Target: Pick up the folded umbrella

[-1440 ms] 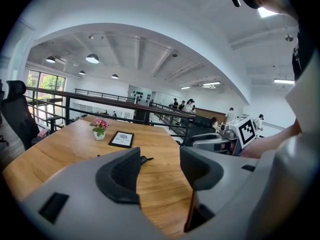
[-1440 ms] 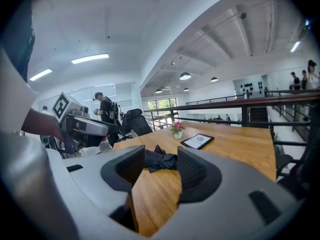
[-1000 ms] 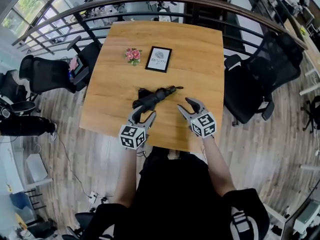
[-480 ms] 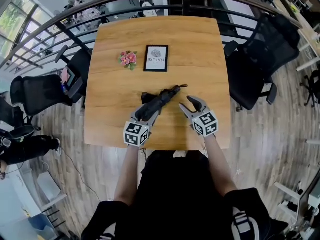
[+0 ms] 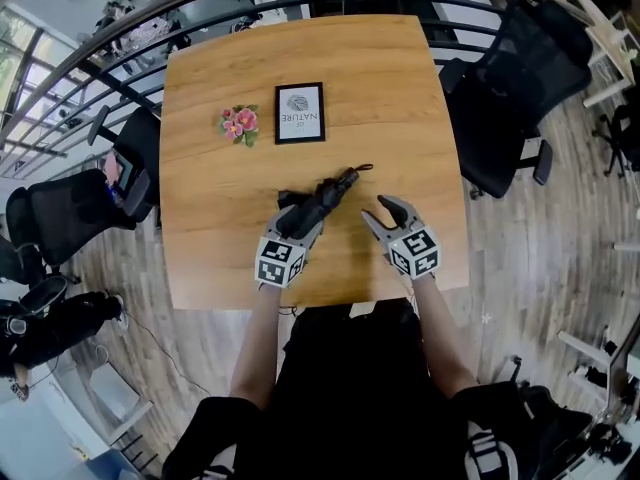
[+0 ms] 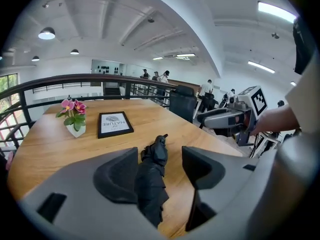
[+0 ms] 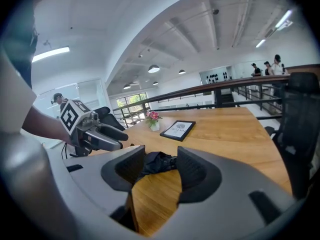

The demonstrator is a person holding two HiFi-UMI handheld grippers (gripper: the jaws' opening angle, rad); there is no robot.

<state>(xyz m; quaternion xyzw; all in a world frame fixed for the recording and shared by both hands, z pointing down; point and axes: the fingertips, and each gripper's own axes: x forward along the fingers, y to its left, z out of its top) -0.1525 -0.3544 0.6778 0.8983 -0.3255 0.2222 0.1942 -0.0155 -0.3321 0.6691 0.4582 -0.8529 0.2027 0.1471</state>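
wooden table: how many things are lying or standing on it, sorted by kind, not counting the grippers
folded black fabric umbrella: 1
black-framed rectangular picture with a white print: 1
small white pot of pink flowers: 1
Total on the wooden table: 3

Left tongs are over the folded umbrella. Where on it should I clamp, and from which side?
Clamp the thick bundled fabric of the folded umbrella, across its narrow width, coming from its near end. It lies flat along the line of the left tongs, whose jaws are opening with it between them. Its far end tapers thin, likely a poorer hold.
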